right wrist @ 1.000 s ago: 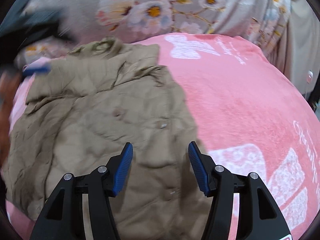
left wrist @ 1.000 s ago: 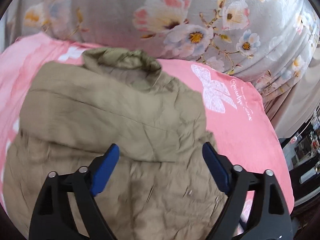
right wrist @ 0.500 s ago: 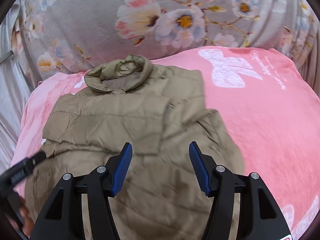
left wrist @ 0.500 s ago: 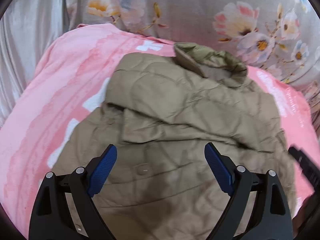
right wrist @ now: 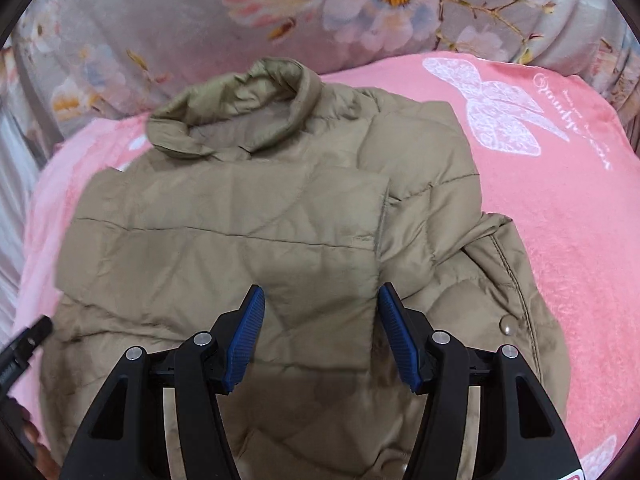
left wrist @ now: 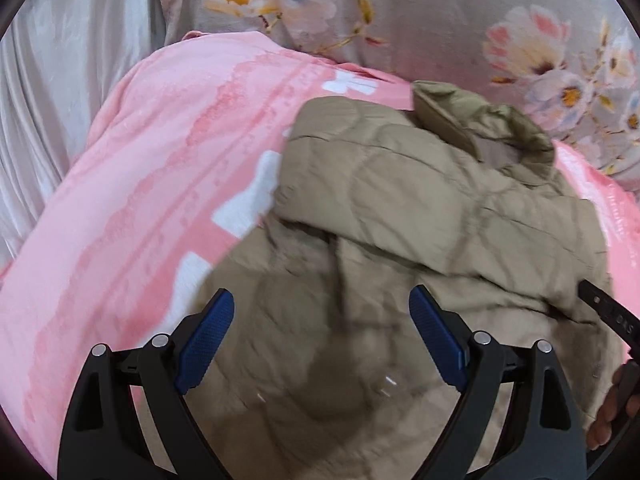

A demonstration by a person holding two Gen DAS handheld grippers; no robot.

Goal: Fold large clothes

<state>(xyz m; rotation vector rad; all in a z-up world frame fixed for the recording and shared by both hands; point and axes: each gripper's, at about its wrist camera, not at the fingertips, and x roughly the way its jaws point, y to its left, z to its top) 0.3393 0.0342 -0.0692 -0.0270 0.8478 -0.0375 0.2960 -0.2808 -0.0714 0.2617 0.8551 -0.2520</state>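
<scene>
A khaki quilted jacket (right wrist: 248,216) lies on a pink blanket (right wrist: 560,208), collar (right wrist: 240,116) toward the far side, with both sleeves folded across its body. In the left wrist view the same jacket (left wrist: 420,216) fills the right half, its left shoulder edge over the blanket (left wrist: 140,184). My left gripper (left wrist: 322,328) hovers wide open above the jacket's lower left part, nothing between its blue pads. My right gripper (right wrist: 322,328) hangs open over the jacket's middle, near the cuff edge of the folded sleeve, holding nothing.
A grey floral quilt (right wrist: 360,4) is bunched along the far edge of the blanket. Pale curtain fabric (left wrist: 60,60) hangs at the left. The other gripper's black tip (left wrist: 612,312) and a hand (left wrist: 608,408) show at the right edge of the left wrist view.
Both views have swung leftward across the jacket. The left gripper now looks over the jacket's left side and bare blanket; the right gripper has come from the right edge to the jacket's middle.
</scene>
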